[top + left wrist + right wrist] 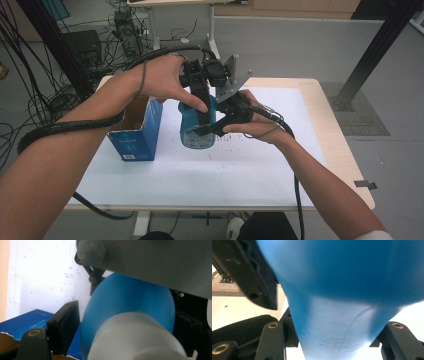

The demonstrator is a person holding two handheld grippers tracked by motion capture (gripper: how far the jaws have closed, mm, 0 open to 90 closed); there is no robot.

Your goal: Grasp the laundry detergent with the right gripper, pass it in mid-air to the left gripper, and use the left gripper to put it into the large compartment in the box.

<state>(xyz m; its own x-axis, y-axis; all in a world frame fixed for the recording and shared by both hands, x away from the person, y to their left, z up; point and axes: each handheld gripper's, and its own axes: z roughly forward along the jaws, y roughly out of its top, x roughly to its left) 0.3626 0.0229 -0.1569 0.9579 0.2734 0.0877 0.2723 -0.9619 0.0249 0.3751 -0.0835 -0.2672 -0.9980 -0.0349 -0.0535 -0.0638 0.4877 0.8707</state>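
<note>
The bench [165,180], covered by a white sheet, fills the middle of the high view and has bare surface across its lower half and right side, so there is room to set things down there. Its front edge runs along the bottom of the frame and its right edge slants down toward the lower right. An open blue carton [136,131] stands left of centre, just beside the work, and could be knocked by a sideways swing.

The blue bottle [197,127] sits at the centre of the frame, next to the carton. It looks like smooth, rigid plastic: probably light, and likely slippery under hard pads. Its white cap end [135,340] shows in the lower middle of the left gripper view.

The right gripper [220,125] is clamped on the bottle's narrower part, with a jaw pressed to each flank in its own view. The left gripper [202,107] comes down from above with its jaws half closed on either side of the bottle; whether its pads already press I cannot tell. The waisted section seems the surest place to hold.
</note>
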